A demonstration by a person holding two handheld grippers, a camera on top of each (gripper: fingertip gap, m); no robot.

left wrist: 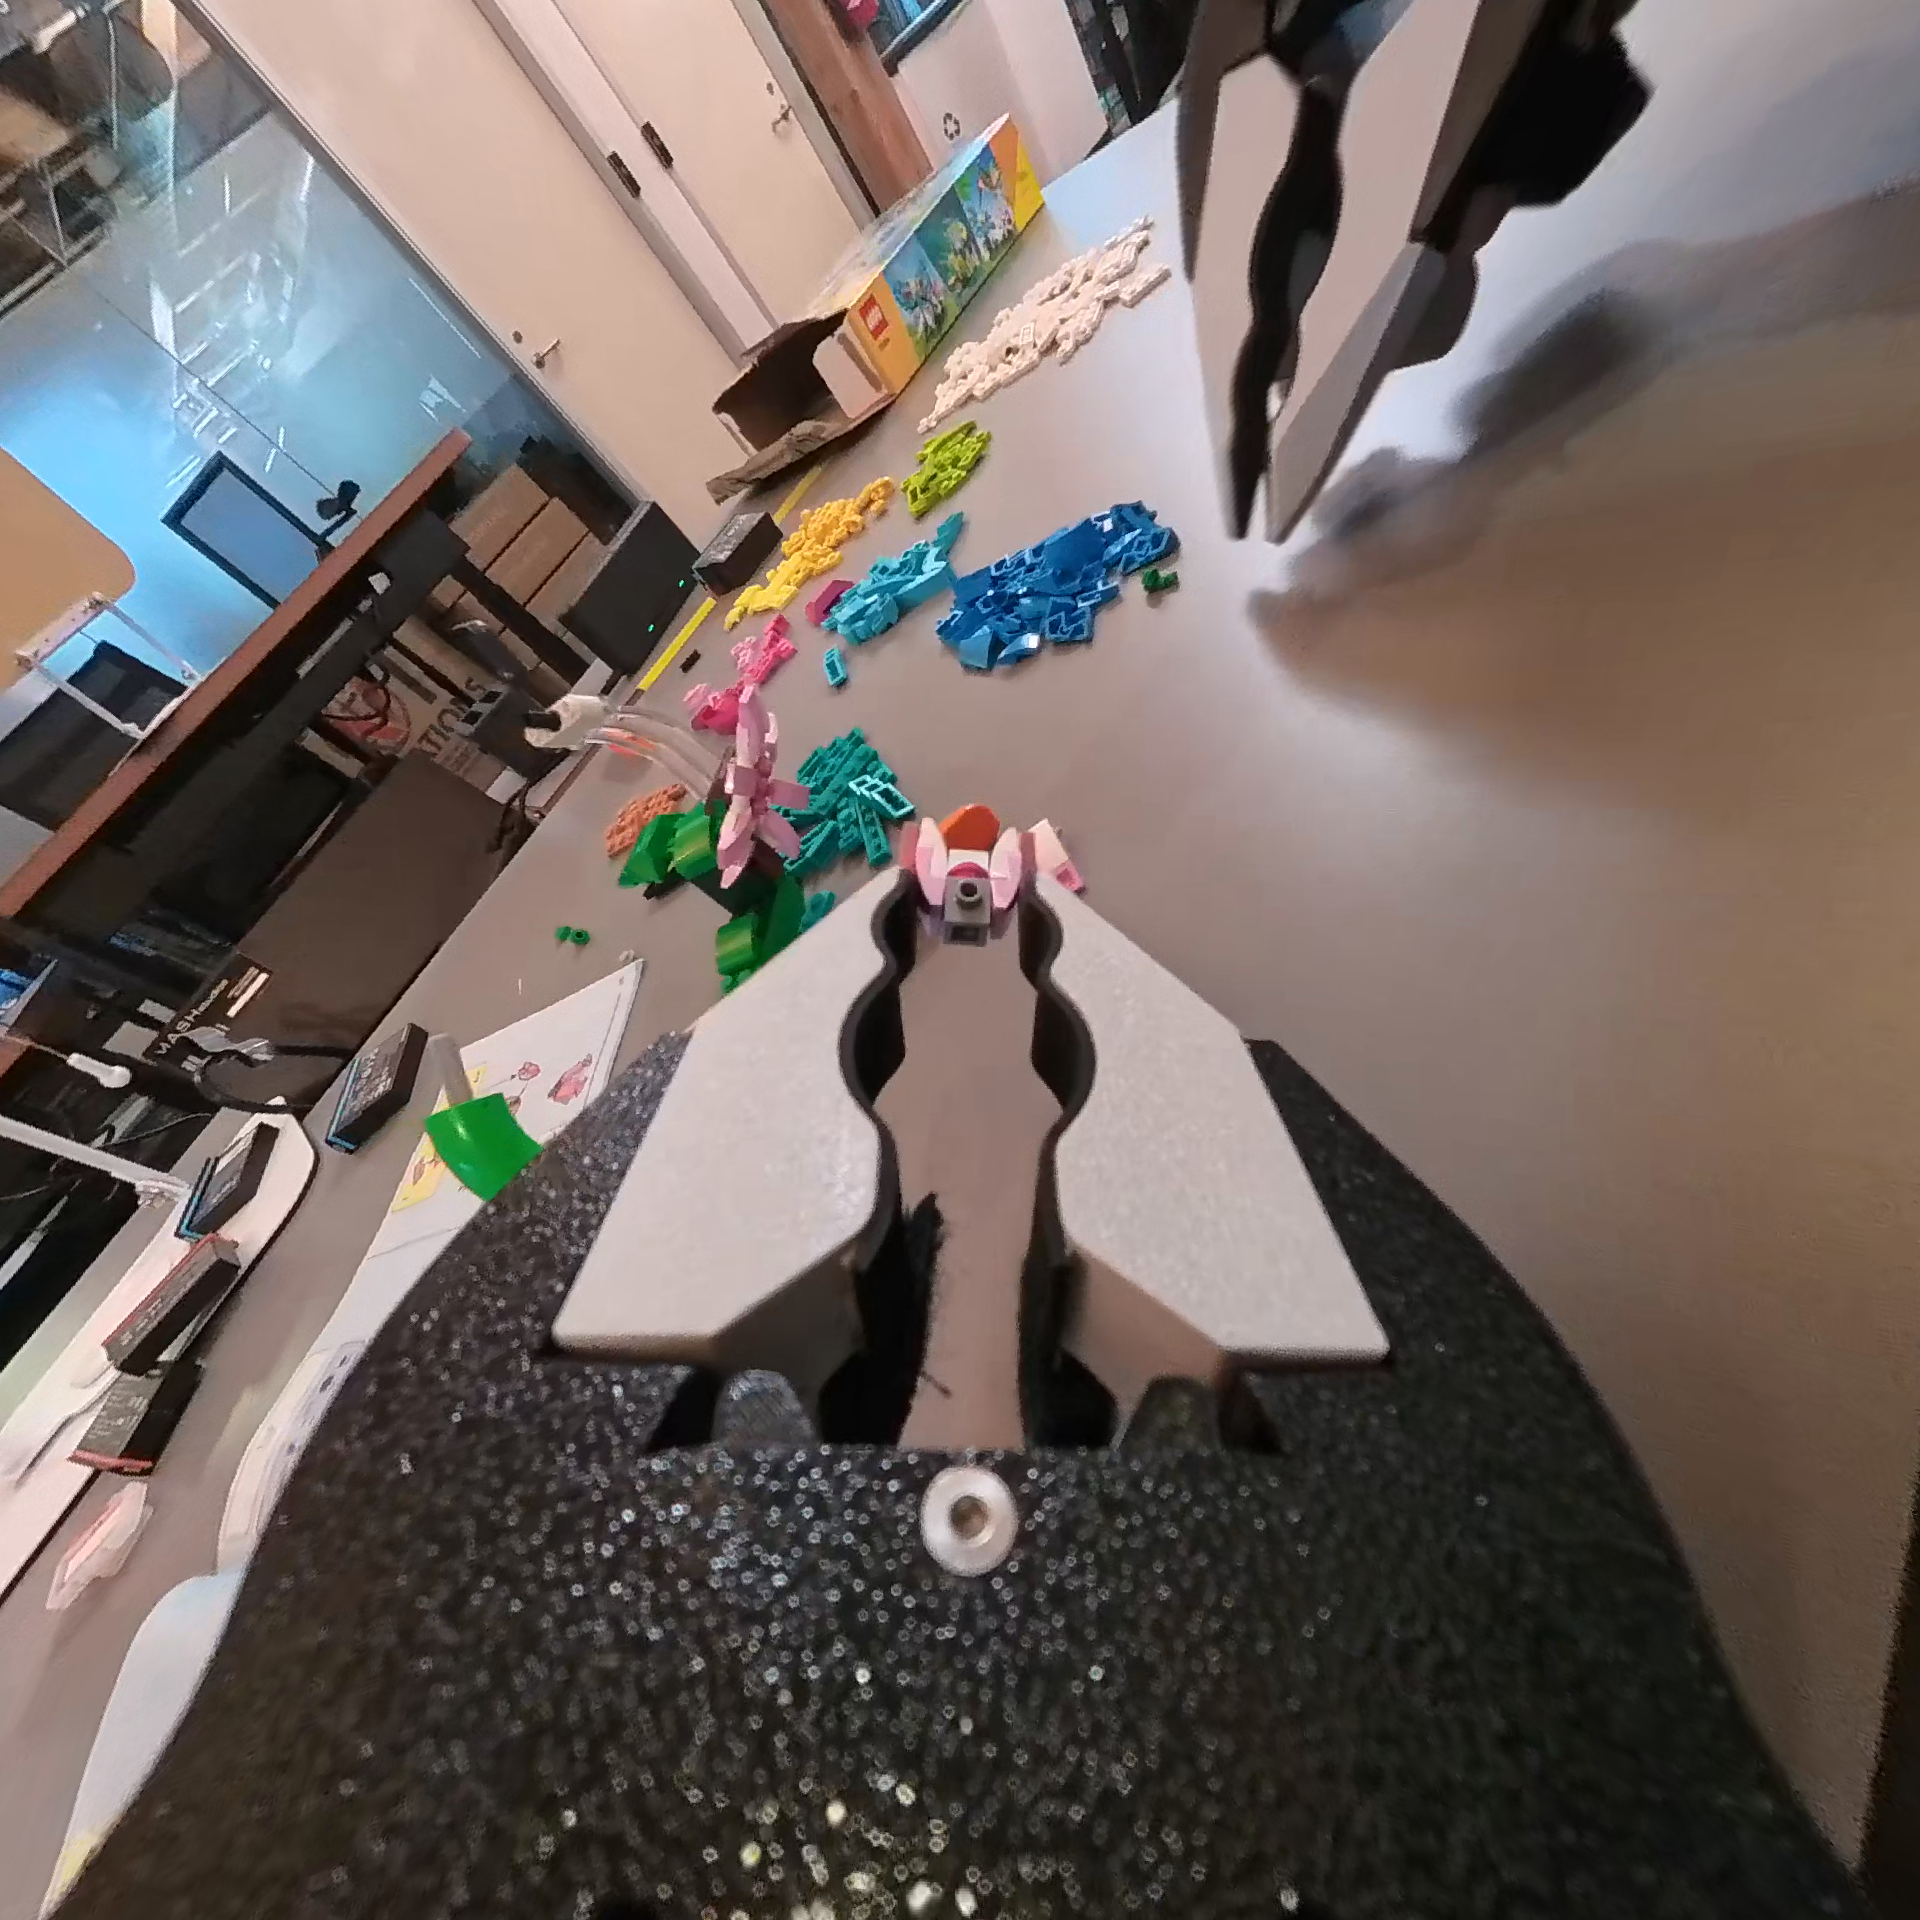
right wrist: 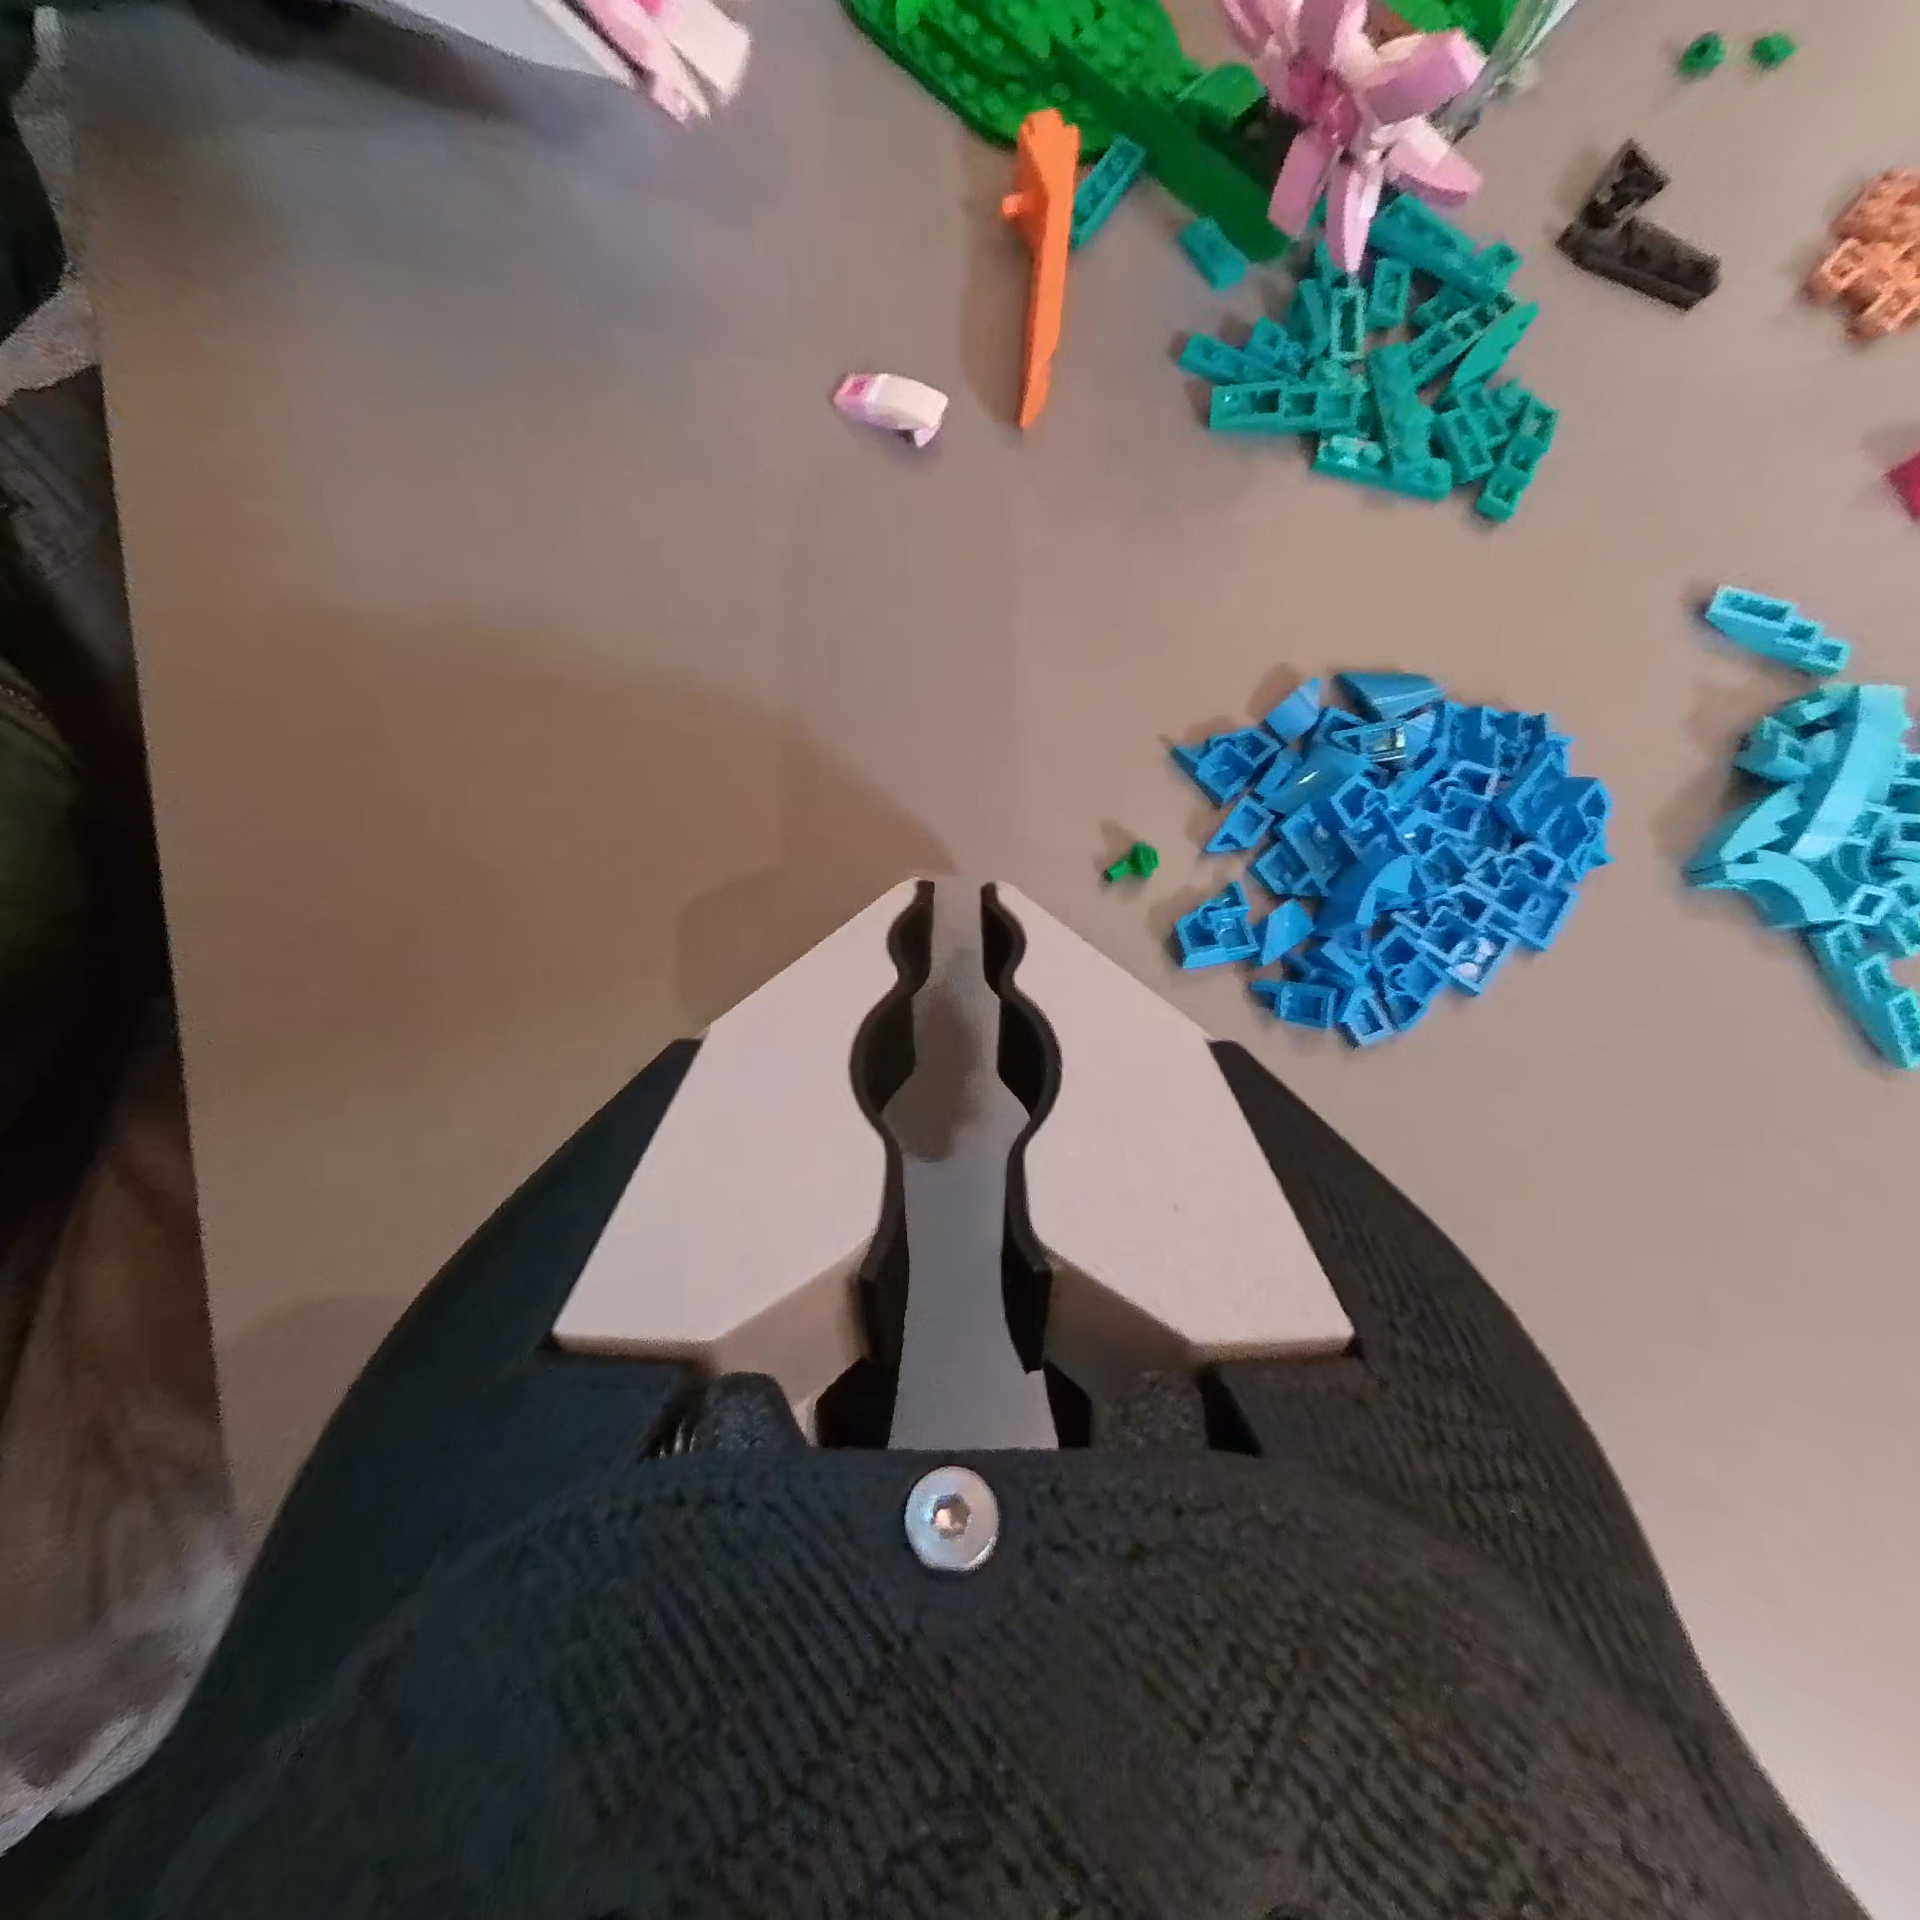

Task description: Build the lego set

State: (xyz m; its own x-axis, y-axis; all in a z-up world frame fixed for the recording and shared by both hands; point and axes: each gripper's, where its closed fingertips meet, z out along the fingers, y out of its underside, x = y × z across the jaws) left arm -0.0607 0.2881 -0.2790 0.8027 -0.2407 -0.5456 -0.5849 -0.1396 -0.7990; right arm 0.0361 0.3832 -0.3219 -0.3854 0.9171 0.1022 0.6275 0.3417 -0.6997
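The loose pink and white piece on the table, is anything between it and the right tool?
Nothing visible. Bare table lies between the right tool and the pink and white piece; the orange piece lies just beside it, not in the path.

Grey table (left wrist: pixel 1351 935); glass partition (left wrist: pixel 260 343) left; cream cabinet doors (left wrist: pixel 623 125) behind; wood-topped desk (left wrist: pixel 239 644).

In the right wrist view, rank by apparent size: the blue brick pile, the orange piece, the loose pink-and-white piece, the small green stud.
1. blue brick pile
2. orange piece
3. pink-and-white piece
4. green stud
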